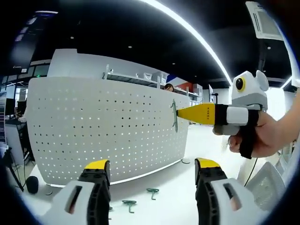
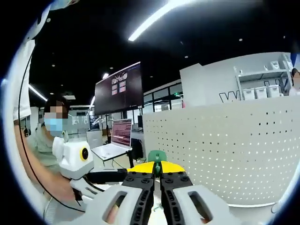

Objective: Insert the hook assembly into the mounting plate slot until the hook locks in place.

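Note:
The white perforated mounting plate (image 1: 103, 126) stands upright on the white table. In the left gripper view my left gripper (image 1: 152, 168) is open in front of it, nothing between its yellow-tipped jaws. My right gripper (image 1: 182, 114) comes in from the right, held in a hand, shut on a green hook (image 1: 174, 116) at the plate's right part. In the right gripper view the right gripper (image 2: 157, 171) is shut on the green hook (image 2: 157, 156), with the plate (image 2: 225, 150) to the right. The left gripper (image 2: 101, 177) sits low at the left.
Two spare green hooks (image 1: 152, 191) (image 1: 129, 204) lie on the table (image 1: 168, 178) before the plate. A person (image 2: 49, 140) is at the left, near a laptop (image 2: 112, 146) and a large screen (image 2: 119, 89). Shelving (image 1: 140, 77) rises behind the plate.

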{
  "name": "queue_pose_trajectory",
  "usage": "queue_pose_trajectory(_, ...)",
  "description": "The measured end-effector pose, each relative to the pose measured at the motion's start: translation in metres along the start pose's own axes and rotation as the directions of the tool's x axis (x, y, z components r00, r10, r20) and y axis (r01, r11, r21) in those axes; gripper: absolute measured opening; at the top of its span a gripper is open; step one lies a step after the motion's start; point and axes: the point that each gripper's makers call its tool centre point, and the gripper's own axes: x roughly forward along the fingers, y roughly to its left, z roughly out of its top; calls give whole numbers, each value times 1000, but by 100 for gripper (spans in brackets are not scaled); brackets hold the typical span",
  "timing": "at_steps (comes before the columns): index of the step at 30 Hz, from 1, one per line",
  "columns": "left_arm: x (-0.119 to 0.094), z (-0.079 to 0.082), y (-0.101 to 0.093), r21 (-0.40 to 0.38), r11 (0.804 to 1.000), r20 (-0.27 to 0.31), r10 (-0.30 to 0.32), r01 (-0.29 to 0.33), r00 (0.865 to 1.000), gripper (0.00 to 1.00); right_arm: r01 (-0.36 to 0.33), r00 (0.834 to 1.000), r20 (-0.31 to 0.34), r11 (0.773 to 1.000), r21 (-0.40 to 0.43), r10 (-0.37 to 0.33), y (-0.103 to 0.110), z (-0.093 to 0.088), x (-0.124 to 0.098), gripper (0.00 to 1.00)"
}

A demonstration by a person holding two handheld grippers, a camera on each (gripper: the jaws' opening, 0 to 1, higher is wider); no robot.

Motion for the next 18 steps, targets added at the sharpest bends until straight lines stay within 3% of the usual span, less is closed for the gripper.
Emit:
queue_pose_trajectory(10, -13, -1, 10, 4, 1000, 20, 12, -12, 1000, 75, 57, 998, 15, 998, 28, -57, -13, 7, 9, 0)
queue_pose_trajectory(13, -15, 0, 12, 14, 1000, 28, 11, -11, 1000, 76, 102, 993, 51, 993, 67, -106, -25, 16, 12, 0)
queue_pose_trajectory(18, -18, -2, 17, 22, 1000, 27, 20, -21, 999, 76, 149, 987, 53, 987, 55, -151, -35, 23, 20, 0)
